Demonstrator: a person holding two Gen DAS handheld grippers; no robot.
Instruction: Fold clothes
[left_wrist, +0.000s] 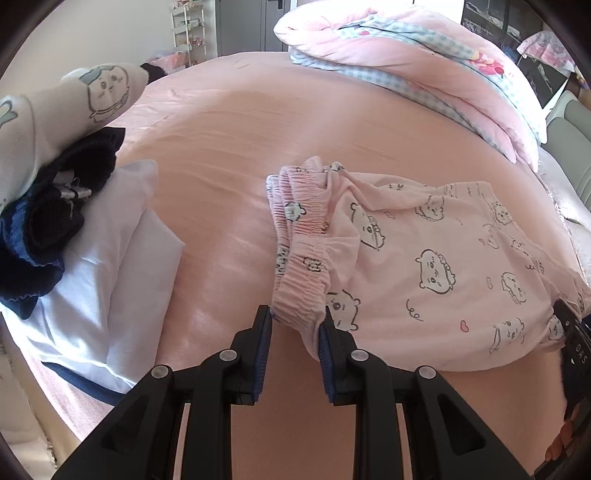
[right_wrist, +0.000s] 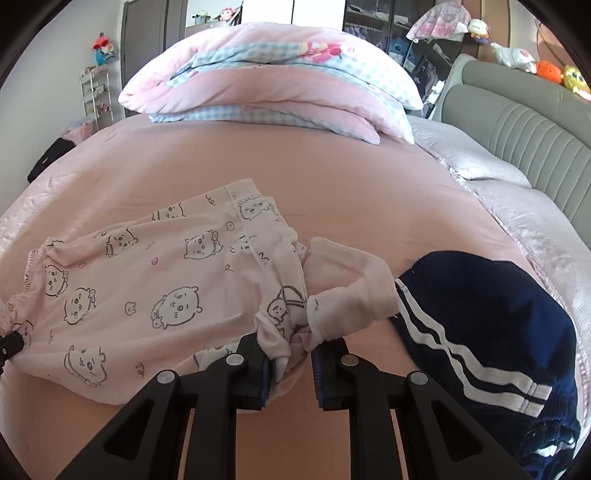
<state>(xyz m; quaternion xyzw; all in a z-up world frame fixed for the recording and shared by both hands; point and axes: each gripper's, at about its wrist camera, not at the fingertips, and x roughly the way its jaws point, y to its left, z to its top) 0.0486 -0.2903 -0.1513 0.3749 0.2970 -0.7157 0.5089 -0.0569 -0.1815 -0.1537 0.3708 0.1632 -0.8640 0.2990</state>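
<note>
Pink pyjama pants (left_wrist: 424, 258) printed with cartoon animals lie flat across the pink bed sheet (left_wrist: 240, 129). In the left wrist view my left gripper (left_wrist: 295, 316) is open at the near end of the elastic waistband (left_wrist: 301, 295), whose corner sits between the fingertips. In the right wrist view the pants (right_wrist: 129, 288) stretch leftward. My right gripper (right_wrist: 290, 349) is open around the bunched leg hems (right_wrist: 291, 325). The right gripper (left_wrist: 570, 332) also shows at the right edge of the left wrist view, and the left gripper (right_wrist: 7, 347) at the left edge of the right wrist view.
A folded pink and blue-check quilt (right_wrist: 273, 81) lies at the far end of the bed. A navy garment with white stripes (right_wrist: 498, 332) sits right of the right gripper. A folded white garment (left_wrist: 103, 258) and dark clothes (left_wrist: 48, 214) lie left. A grey headboard (right_wrist: 517, 129) runs along the right.
</note>
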